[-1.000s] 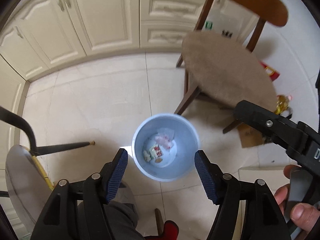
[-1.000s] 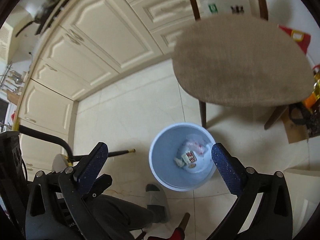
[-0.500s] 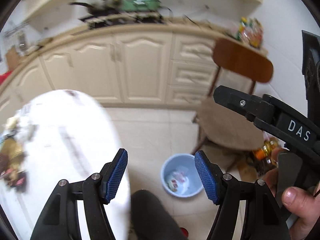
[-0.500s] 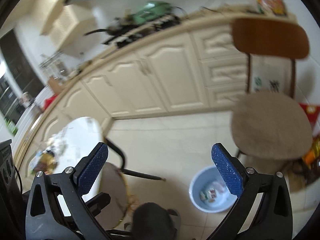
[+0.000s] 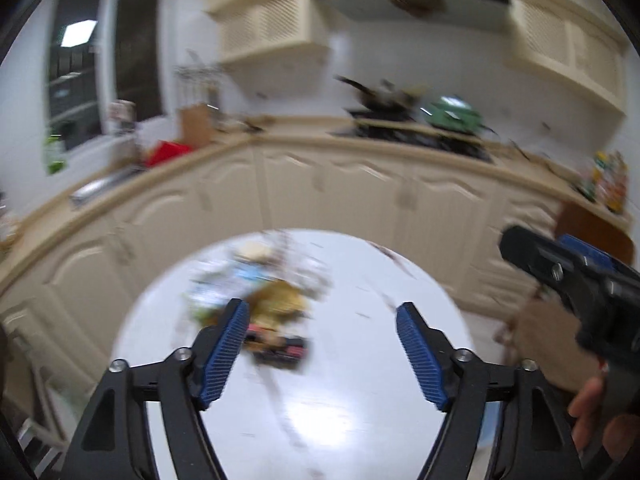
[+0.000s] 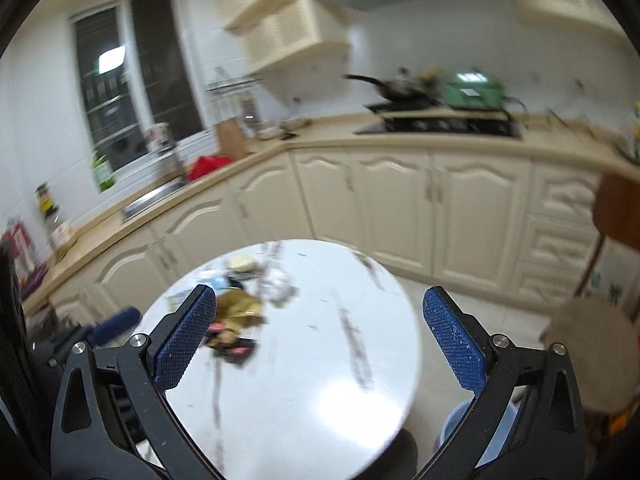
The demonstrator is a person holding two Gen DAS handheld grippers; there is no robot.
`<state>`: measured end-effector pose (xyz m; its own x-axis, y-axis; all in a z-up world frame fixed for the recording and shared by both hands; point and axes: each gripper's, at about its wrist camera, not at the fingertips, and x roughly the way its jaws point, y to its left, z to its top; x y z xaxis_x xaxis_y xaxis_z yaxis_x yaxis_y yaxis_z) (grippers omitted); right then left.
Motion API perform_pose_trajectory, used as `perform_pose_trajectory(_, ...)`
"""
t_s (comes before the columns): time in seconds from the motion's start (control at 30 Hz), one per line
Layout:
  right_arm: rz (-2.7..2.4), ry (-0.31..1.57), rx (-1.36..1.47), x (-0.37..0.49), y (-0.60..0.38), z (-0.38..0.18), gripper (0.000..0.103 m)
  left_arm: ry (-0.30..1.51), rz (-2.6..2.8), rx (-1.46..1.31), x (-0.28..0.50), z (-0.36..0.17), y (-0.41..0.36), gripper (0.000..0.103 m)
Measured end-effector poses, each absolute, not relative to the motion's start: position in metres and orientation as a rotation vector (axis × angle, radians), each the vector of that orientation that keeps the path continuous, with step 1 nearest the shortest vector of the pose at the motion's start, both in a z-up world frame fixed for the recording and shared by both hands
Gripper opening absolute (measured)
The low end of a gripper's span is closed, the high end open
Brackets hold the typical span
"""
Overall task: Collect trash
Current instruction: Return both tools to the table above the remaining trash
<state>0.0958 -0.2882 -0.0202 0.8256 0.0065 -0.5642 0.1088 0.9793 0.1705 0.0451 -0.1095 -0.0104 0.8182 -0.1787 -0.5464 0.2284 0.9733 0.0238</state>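
A blurred heap of trash (image 5: 264, 312) lies left of centre on the round white surface (image 5: 360, 360). The left gripper (image 5: 320, 352), its jaws just opening wider, and the right gripper (image 6: 320, 344) both gape empty. A blue bin (image 6: 456, 420) peeks out lower right, contents hidden.

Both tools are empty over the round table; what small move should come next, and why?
Probably ease the left tool forward and down to the trash pile on the white table. Its jaws, just opened wider, hold nothing, and the pile lies just ahead by its left finger.
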Motion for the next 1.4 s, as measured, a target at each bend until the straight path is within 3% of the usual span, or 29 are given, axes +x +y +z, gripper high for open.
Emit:
perform_pose_trajectory(0.27, 0.078, 0.576, 0.065, 0.109, -0.188, -0.004, 0.103, 0.466, -0.020, 0.036, -0.024, -0.007, -0.049, 0.087)
perform_pose_trajectory(0.43, 0.110, 0.588, 0.033, 0.117, -0.171, -0.011, 0.103, 0.471, 0.025, -0.001, -0.036, -0.022, -0.037, 0.098)
perform_pose_trajectory(0.97, 0.116, 0.840, -0.036, 0.181, -0.179, -0.110, 0.103, 0.680, 0.047, -0.066, 0.071, -0.037, -0.013, 0.099)
perform_pose_trajectory(1.4, 0.230, 1.039, -0.093, 0.236, -0.155, -0.202, 0.101, 0.815, 0.023, -0.068, 0.176, -0.098, 0.019, 0.099)
